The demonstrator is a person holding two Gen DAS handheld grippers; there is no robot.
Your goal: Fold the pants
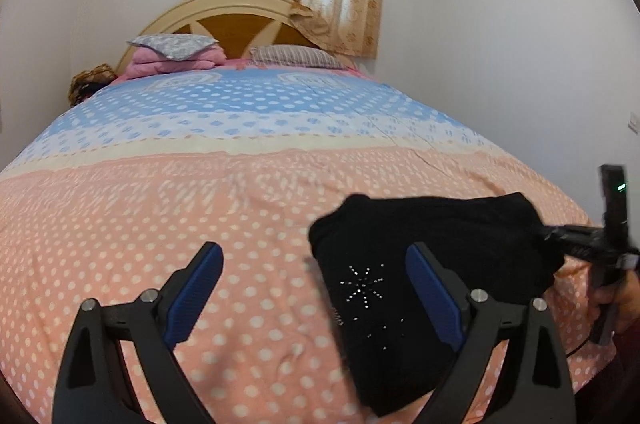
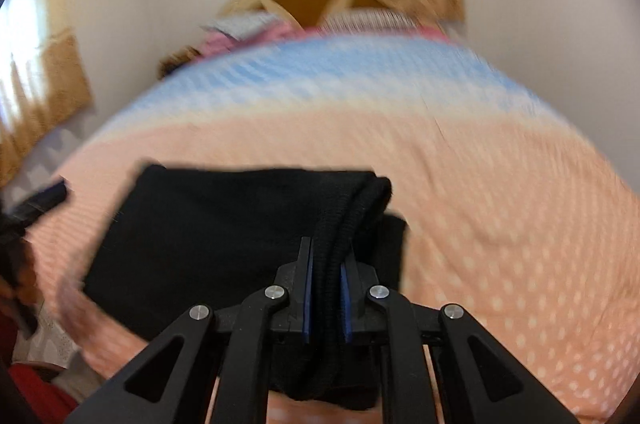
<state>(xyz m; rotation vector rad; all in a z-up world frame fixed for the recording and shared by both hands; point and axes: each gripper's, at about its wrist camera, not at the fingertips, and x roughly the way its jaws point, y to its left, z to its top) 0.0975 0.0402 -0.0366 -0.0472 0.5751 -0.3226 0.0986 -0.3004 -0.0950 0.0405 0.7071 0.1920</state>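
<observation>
The black pants (image 1: 400, 236), folded into a thick bundle with a rhinestone star on top, lie on the near right of the bed. My left gripper (image 1: 315, 250) is open wide above the bedspread. Its right finger (image 1: 432, 292) overlaps the bundle in the picture and nothing is pinched. At the right edge, my right gripper (image 1: 560, 234) bites the bundle's far side. In the right wrist view, the right gripper (image 2: 328, 256) is shut on a rolled fold of the black pants (image 2: 220, 232), blue pads pressing both sides. The left gripper (image 2: 44, 200) shows as a dark blur at the left.
A pink and blue dotted bedspread (image 1: 260, 152) covers the bed. Pillows (image 1: 296, 58) and folded pink bedding (image 1: 168, 62) sit by the headboard (image 1: 236, 20) under curtains. White walls flank the bed. A person's hand (image 1: 624, 298) holds the right gripper.
</observation>
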